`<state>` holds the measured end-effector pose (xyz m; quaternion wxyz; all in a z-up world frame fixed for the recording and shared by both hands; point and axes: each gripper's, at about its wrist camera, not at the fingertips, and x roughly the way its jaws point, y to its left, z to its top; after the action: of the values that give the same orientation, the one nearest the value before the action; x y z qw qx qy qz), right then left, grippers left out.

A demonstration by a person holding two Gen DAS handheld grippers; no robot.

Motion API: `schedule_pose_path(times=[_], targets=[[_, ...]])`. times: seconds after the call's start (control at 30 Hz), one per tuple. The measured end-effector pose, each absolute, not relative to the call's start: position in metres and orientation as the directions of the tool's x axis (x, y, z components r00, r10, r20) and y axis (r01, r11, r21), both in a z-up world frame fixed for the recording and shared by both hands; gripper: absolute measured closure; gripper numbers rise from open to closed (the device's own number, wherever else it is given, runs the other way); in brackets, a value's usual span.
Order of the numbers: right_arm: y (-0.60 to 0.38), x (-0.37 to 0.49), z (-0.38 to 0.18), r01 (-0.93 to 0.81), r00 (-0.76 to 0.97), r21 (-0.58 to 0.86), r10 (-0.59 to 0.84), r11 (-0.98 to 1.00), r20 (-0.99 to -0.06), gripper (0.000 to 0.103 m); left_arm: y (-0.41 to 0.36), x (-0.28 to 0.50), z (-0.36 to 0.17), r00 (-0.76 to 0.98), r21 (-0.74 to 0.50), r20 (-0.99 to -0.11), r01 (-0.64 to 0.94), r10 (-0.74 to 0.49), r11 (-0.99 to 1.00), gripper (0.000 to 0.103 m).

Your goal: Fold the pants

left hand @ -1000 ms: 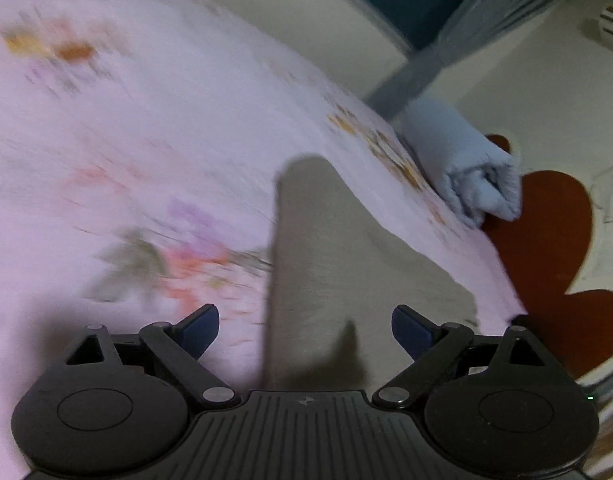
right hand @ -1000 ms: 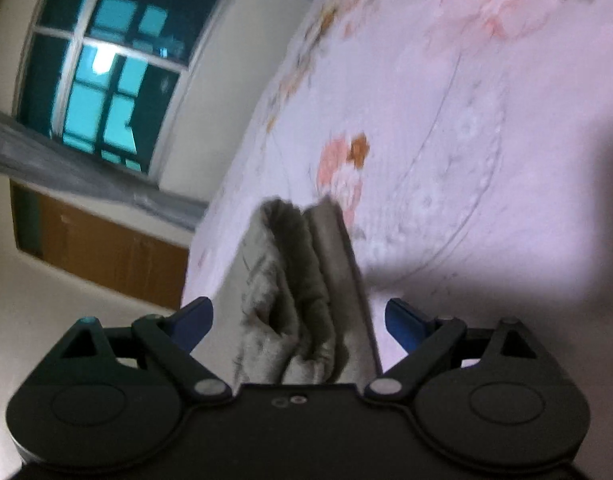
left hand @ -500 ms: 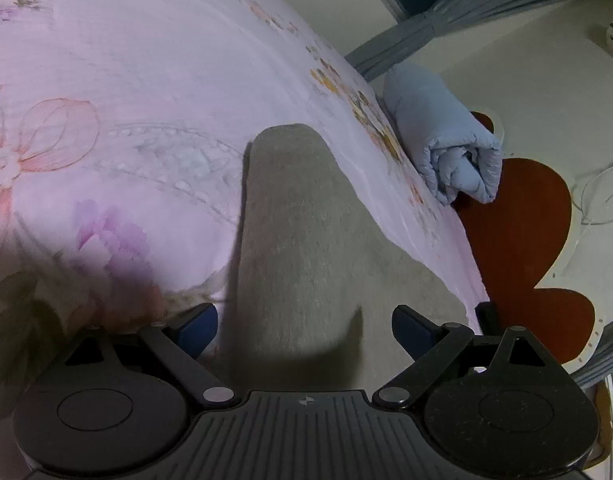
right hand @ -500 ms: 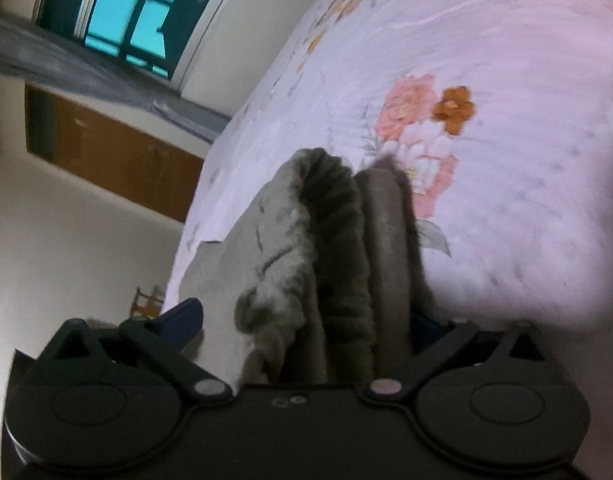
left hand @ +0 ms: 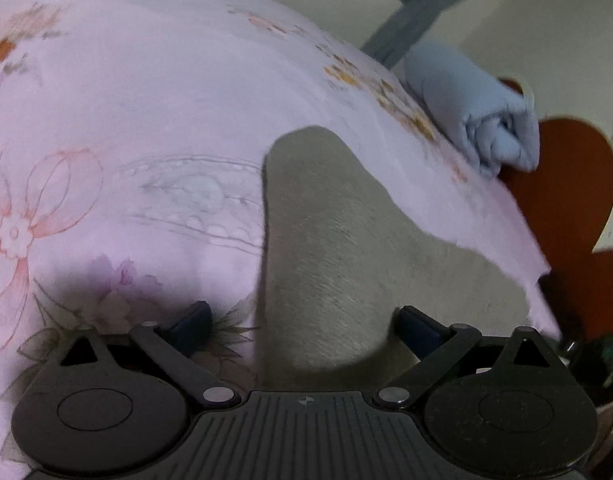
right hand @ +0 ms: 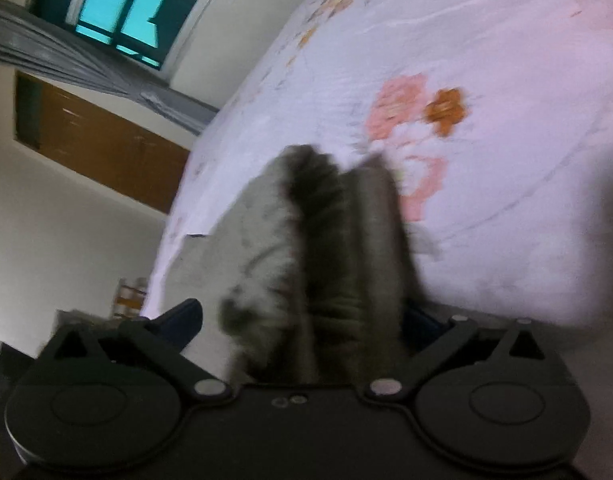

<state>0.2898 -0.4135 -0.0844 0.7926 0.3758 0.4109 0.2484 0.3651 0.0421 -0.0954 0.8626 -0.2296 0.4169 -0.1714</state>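
The grey-beige pants (left hand: 326, 248) lie on a pink floral bedsheet (left hand: 126, 120), folded into a long strip running away from me. My left gripper (left hand: 304, 322) is open, its blue-tipped fingers (left hand: 194, 320) either side of the near end of the strip. In the right wrist view the bunched, ribbed end of the pants (right hand: 326, 260) sits between the fingers of my right gripper (right hand: 302, 322), which is open. The left finger (right hand: 184, 316) shows clearly; the right one is mostly hidden behind the cloth.
A rolled light-blue blanket (left hand: 478, 120) lies at the bed's far right edge, above a red heart-shaped rug (left hand: 566, 184) on the floor. The right wrist view shows a window (right hand: 126, 12), grey curtain (right hand: 66, 60) and a brown cabinet (right hand: 98, 144) beyond the bed edge.
Both grippers moved closer over the pants. The right gripper came in around the bunched end, which now fills the gap between its fingers. Both stay open.
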Motion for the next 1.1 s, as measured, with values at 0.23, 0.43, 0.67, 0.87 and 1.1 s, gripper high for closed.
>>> schedule_pose_path(times=[0.23,0.43,0.67,0.87,1.1], targets=[[-0.391,0.304,-0.079,-0.118,0.511,0.727,0.669,0.677,-0.540,0.039,0.017,0.353,-0.078,0.584,-0.430,-0.668,0.203,-0.461,0.880,0.042],[-0.390,0.297,-0.065,-0.199,0.519,0.689,0.672,0.697,-0.529,0.059,0.018,0.344,-0.066,0.618,-0.417,-0.642,0.216,-0.454,0.883,0.068],[-0.378,0.292,-0.019,-0.344,0.551,0.640,0.700,0.687,-0.455,0.061,0.027,0.334,-0.043,0.644,-0.428,-0.600,0.244,-0.475,0.870,0.078],[-0.348,0.324,0.016,-0.431,0.539,0.609,0.731,0.666,-0.418,0.062,0.046,0.346,-0.018,0.697,-0.414,-0.557,0.237,-0.451,0.879,0.078],[-0.303,0.411,0.016,-0.444,0.504,0.655,0.775,0.611,-0.382,0.062,0.100,0.402,-0.001,0.744,-0.385,-0.553,0.170,-0.375,0.907,0.078]])
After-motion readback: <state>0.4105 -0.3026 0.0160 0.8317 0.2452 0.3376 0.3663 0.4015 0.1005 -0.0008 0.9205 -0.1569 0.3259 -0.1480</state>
